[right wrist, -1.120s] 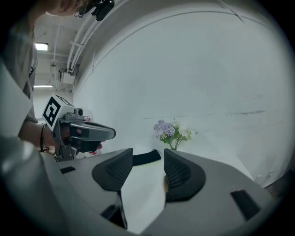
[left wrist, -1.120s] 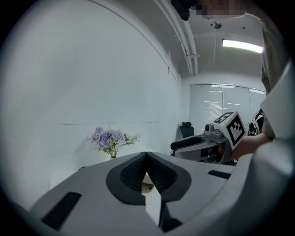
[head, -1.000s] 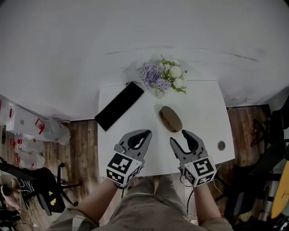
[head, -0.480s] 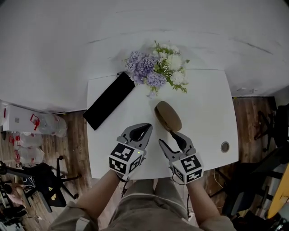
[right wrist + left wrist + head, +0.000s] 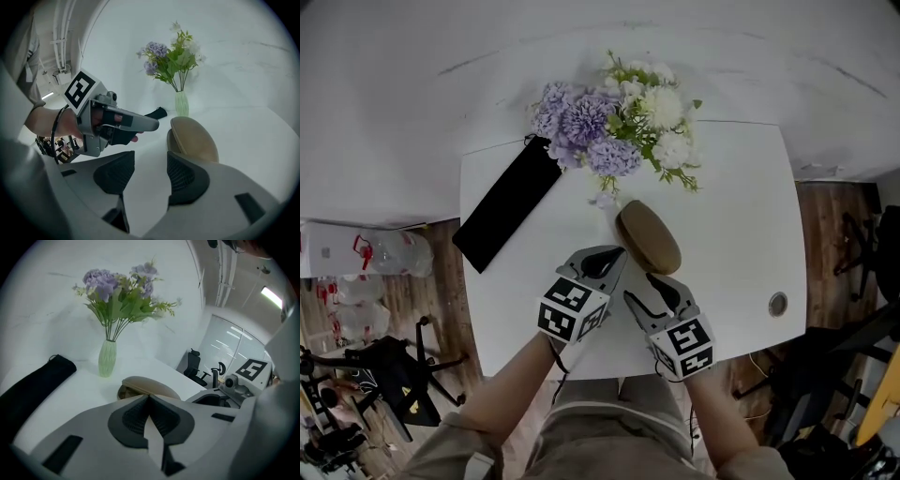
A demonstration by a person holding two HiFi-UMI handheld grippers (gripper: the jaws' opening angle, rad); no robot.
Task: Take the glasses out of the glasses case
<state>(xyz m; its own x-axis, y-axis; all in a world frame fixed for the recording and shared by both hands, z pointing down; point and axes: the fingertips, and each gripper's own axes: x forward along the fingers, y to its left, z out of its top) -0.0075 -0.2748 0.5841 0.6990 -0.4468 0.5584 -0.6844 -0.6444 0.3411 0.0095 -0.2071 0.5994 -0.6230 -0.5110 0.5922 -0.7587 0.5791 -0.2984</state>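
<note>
A tan oval glasses case (image 5: 649, 237) lies on the white table (image 5: 731, 216), just in front of the flowers. Its lid looks slightly raised, with a dark gap along one side (image 5: 124, 392). My left gripper (image 5: 616, 253) is shut with nothing between its pads, and its tip sits at the case's near left edge (image 5: 149, 397). My right gripper (image 5: 645, 289) is open, just short of the case's near end. The case (image 5: 194, 136) shows ahead of the right jaw, beyond the gap (image 5: 151, 157). No glasses are visible.
A vase of purple and white flowers (image 5: 614, 122) stands right behind the case. A long black pouch (image 5: 506, 202) lies at the table's left. A cable grommet (image 5: 778, 303) sits near the right front corner. Office chairs and clutter stand on the wooden floor around.
Both grippers have moved forward across the table toward the case. The left tip now reaches the case's edge and the right jaws are close to its near end.
</note>
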